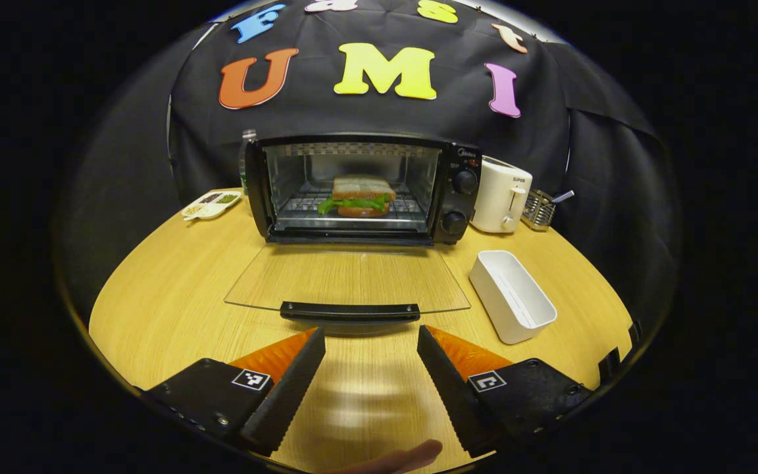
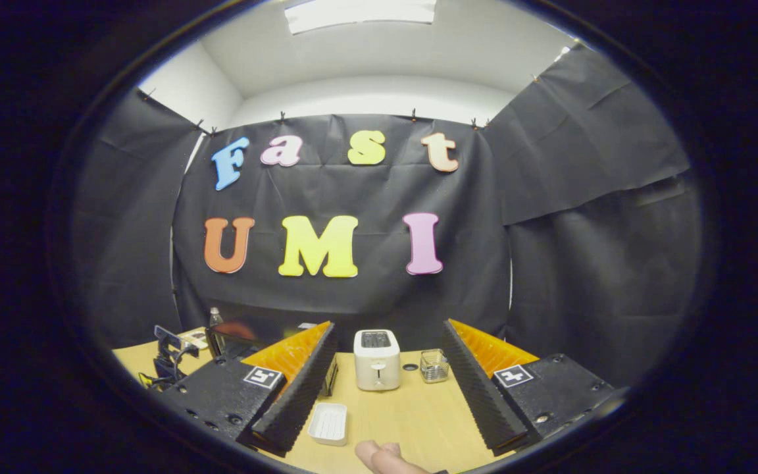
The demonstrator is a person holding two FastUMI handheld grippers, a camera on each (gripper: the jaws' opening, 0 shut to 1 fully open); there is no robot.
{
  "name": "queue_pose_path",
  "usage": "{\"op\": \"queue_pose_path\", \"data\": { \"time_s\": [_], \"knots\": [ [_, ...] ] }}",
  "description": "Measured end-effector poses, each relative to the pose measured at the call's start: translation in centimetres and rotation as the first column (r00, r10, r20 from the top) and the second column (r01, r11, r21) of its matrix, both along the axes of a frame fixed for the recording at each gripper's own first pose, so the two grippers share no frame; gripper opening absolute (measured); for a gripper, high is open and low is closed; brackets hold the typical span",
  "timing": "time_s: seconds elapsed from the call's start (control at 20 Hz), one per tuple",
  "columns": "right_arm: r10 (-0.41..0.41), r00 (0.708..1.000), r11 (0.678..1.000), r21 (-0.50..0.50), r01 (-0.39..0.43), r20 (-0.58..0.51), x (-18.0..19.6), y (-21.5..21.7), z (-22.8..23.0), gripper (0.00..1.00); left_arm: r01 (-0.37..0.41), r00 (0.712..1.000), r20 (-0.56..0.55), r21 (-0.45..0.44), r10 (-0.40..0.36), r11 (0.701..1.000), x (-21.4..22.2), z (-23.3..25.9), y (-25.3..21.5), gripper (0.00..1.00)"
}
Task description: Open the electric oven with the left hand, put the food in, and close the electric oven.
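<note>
The oven carries a small brand mark at its top right corner, above the knobs, too small to read surely. Right of the oven, the toaster bears a short brand word, likewise blurred.

A light wooden tabletop is carrying an electric oven at the back, its glass door lying open and flat. A white toaster is standing just right of it, a small wire rack beyond, a white rectangular tray in front, and a divided dish sitting to the left.
</note>
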State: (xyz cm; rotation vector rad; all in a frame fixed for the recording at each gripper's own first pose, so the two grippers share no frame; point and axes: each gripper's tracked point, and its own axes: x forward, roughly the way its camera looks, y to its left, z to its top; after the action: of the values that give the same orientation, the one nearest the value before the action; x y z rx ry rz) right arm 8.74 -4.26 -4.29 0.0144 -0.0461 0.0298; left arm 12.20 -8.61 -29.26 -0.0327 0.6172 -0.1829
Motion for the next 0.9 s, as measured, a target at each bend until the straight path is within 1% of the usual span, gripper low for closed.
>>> {"op": "queue_pose_path", "data": {
  "time_s": [0.05, 0.15, 0.2, 0.25, 0.3, 0.4, 0.45, 0.5, 0.55, 0.6, 0.7, 0.9],
  "knots": [
    [-0.005, 1.0, 1.0, 0.007, 0.005, -0.012, 0.2, -0.4, -0.5, 1.0, -0.003, 1.0, -0.02, 0.001, 0.003, 1.0, 0.2, -0.5, -0.1, 0.94],
    [-0.004, 0.999, 1.0, 0.028, 0.005, -0.04, 0.7, -0.8, -1.3, 1.0, -0.015, 0.999, -0.035, 0.003, 0.015, 1.0, 0.8, -1.0, 0.0, 0.93],
    [0.0, 0.999, 0.999, 0.037, 0.001, -0.05, 0.8, -1.0, -1.7, 0.92, -0.015, 0.999, -0.044, 0.006, 0.016, 1.0, 1.0, -1.3, -0.1, 0.94],
    [0.005, 0.999, 0.999, 0.041, -0.003, -0.051, 0.8, -1.1, -1.8, 0.92, -0.007, 0.998, -0.055, 0.01, 0.008, 1.0, 1.3, -1.6, -0.4, 0.94],
    [0.006, 0.999, 0.999, 0.039, -0.004, -0.049, 0.9, -1.3, -1.7, 1.0, -0.004, 0.997, -0.072, 0.017, 0.005, 1.0, 1.4, -2.0, -0.5, 0.93],
    [-0.004, 0.999, 1.0, 0.025, 0.005, -0.038, 0.7, -1.7, -1.4, 1.0, -0.011, 0.996, -0.089, 0.03, 0.014, 0.999, 1.8, -2.6, -0.3, 0.93],
    [-0.005, 1.0, 1.0, 0.022, 0.006, -0.028, 0.5, -1.8, -1.2, 0.92, -0.013, 0.996, -0.088, 0.032, 0.015, 0.999, 2.2, -2.8, -0.3, 0.93],
    [0.0, 1.0, 1.0, 0.018, 0.001, -0.022, 0.4, -1.7, -1.1, 0.92, -0.015, 0.996, -0.086, 0.042, 0.018, 0.999, 2.5, -2.8, -0.3, 0.93],
    [0.003, 1.0, 1.0, 0.015, -0.002, -0.027, 0.3, -1.7, -1.3, 1.0, -0.025, 0.996, -0.085, 0.058, 0.03, 0.998, 2.9, -3.0, 0.2, 0.93],
    [0.006, 0.999, 1.0, 0.016, -0.005, -0.035, 0.4, -1.7, -1.6, 0.92, -0.026, 0.996, -0.088, 0.062, 0.031, 0.998, 3.0, -3.0, 0.3, 0.93],
    [0.015, 0.999, 0.999, 0.029, -0.014, -0.047, 0.5, -1.7, -1.9, 0.93, -0.025, 0.996, -0.085, 0.077, 0.032, 0.997, 3.0, -2.8, 0.2, 0.93],
    [0.007, 0.998, 1.0, 0.026, -0.005, -0.07, 1.1, -2.2, -2.6, 0.92, -0.032, 0.997, -0.061, 0.1, 0.038, 0.995, 3.3, -2.1, 0.2, 0.93]
  ]
}}
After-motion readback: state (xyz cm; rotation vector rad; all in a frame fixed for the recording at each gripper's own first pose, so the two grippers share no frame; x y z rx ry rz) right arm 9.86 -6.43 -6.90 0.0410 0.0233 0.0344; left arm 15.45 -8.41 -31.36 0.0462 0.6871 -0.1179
